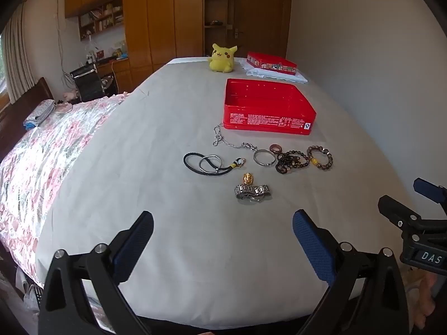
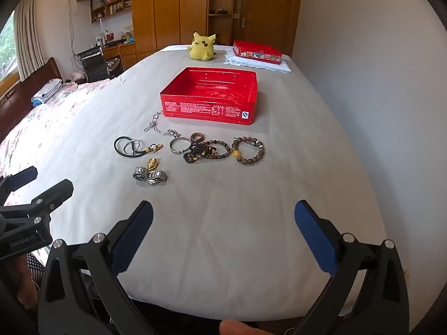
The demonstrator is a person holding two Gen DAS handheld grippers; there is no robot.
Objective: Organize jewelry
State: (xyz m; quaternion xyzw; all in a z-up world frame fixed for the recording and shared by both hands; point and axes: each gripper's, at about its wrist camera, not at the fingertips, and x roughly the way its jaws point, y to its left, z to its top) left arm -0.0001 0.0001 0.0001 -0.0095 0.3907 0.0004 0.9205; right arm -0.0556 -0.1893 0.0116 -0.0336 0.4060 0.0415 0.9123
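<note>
While both the left gripper (image 1: 223, 224) and right gripper (image 2: 223, 214) hover spread wide and empty, beaded bracelets (image 2: 247, 150), a metal watch (image 2: 150, 177) and chains lie before the glossy red tin (image 2: 208, 111) (its ribbed floor clearer in the right view) — on smooth grey sheet (image 1: 167, 139).

We see a bed (image 1: 173, 128) under a pale grey sheet, with wooden wardrobes (image 1: 156, 19) beyond it. A curtained window (image 2: 16, 36) lets in daylight at left, beside a cluttered desk (image 2: 117, 47) and black chair (image 2: 93, 65); a white wall (image 1: 349, 42) stands right.
</note>
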